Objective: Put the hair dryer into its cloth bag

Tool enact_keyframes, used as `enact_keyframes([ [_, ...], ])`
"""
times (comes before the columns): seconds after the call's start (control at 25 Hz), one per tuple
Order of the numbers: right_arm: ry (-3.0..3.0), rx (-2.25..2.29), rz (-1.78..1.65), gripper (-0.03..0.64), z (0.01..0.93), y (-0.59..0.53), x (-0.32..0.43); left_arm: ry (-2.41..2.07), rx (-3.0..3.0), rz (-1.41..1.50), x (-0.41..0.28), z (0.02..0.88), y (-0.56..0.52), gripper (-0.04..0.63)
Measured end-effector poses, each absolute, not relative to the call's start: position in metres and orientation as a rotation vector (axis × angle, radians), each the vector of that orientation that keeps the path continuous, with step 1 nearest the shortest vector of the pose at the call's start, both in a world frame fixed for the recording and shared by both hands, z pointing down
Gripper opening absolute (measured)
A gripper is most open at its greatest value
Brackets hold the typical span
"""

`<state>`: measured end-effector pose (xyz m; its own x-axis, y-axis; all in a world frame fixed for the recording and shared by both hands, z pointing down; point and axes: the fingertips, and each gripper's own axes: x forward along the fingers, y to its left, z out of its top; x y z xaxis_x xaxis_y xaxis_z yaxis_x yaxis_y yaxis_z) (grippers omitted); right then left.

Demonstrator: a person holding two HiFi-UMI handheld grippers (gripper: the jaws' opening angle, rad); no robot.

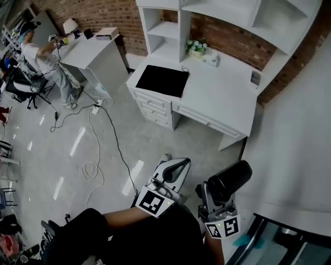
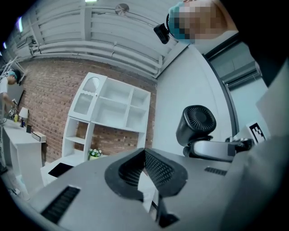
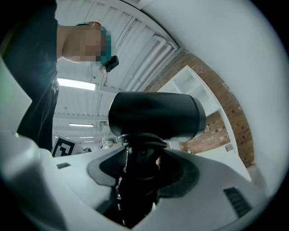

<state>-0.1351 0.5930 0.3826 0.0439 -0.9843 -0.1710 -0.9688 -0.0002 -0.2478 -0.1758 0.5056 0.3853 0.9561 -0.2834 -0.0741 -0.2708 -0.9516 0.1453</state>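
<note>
Ahead of us stands a white desk with drawers [image 1: 222, 93]. On it lie a flat black rectangular mat [image 1: 162, 80], a small pot of white flowers [image 1: 196, 47], a white box [image 1: 210, 59] just beside the pot, and a small dark flat thing [image 1: 255, 77] near the desk's right edge. A white open-shelf unit [image 1: 165, 31] rises over the desk against a red brick wall [image 1: 93, 15].

Glossy grey floor [image 1: 51, 155] lies between us and the desk. Thin black and white cables [image 1: 111, 134] trail across it from a white power strip [image 1: 95, 108]. At the far left a person [image 1: 44, 59] stands at a second white table [image 1: 90, 49]. A broad white surface [image 1: 295, 155] fills the right side of the head view.

The left gripper [image 2: 145, 155] has its jaws pressed together with nothing between them, and it sits just beside the right one.

The right gripper [image 3: 140, 155] pinches the handle of the black plastic hair dryer [image 3: 156, 115], whose barrel lies crosswise above the jaws. In the left gripper view we see the round grille at its rear.

The markings we can make out are the black-and-white square patterns on the left cube [image 1: 153, 202] and the right cube [image 1: 223, 226].
</note>
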Motion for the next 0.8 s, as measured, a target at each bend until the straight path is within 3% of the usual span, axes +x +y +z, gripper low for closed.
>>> enact_keyframes([
  [0.8, 2.068, -1.94, -0.136, 0.235, 0.365, 0.34, -0.083, -0.382, 2.915, -0.084, -0.135, 0.413, 0.27, 0.017],
])
